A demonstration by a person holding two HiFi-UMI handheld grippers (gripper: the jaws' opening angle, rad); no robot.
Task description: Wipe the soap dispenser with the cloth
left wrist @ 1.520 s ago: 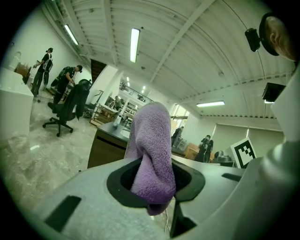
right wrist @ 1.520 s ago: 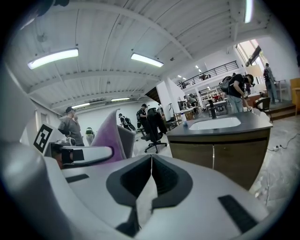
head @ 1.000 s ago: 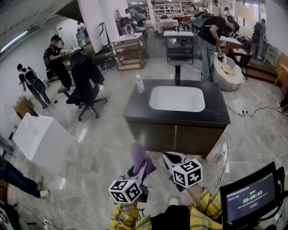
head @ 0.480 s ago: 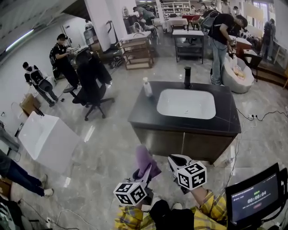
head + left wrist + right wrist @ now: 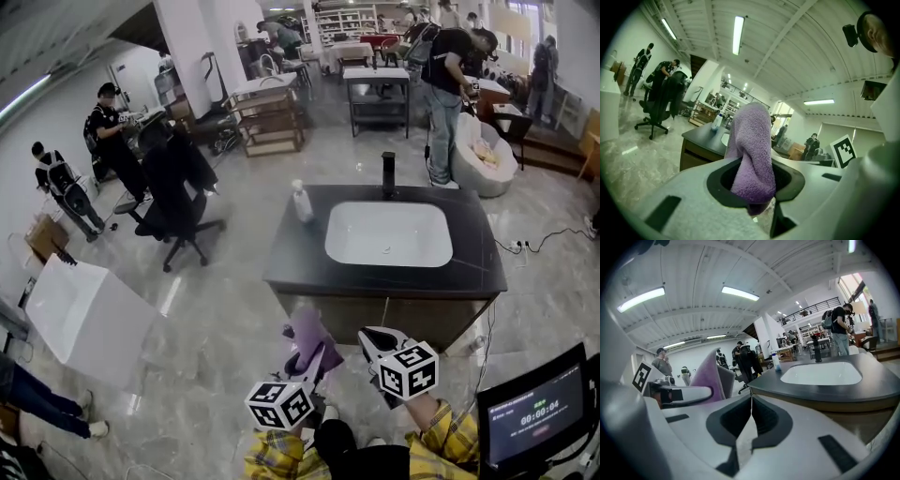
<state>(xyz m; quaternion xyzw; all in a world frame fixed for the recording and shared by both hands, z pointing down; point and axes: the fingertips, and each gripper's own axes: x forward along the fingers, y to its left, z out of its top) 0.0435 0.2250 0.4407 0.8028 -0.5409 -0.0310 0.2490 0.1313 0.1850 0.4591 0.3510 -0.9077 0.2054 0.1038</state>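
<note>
Two hand-held grippers show low in the head view, near the front of a dark worktop (image 5: pixel 291 258) with a white sink (image 5: pixel 389 234). The left hand-held gripper (image 5: pixel 319 356) has its jaws closed on a soft purple cloth (image 5: pixel 307 330). Its own view shows that pinch up close, with the cloth standing up above the jaws. The right hand-held gripper (image 5: pixel 751 405) is closed tight with nothing in it, which only its own view shows clearly. The small white soap dispenser bottle (image 5: pixel 302 202) stands on the worktop left of the sink, well apart from both.
</note>
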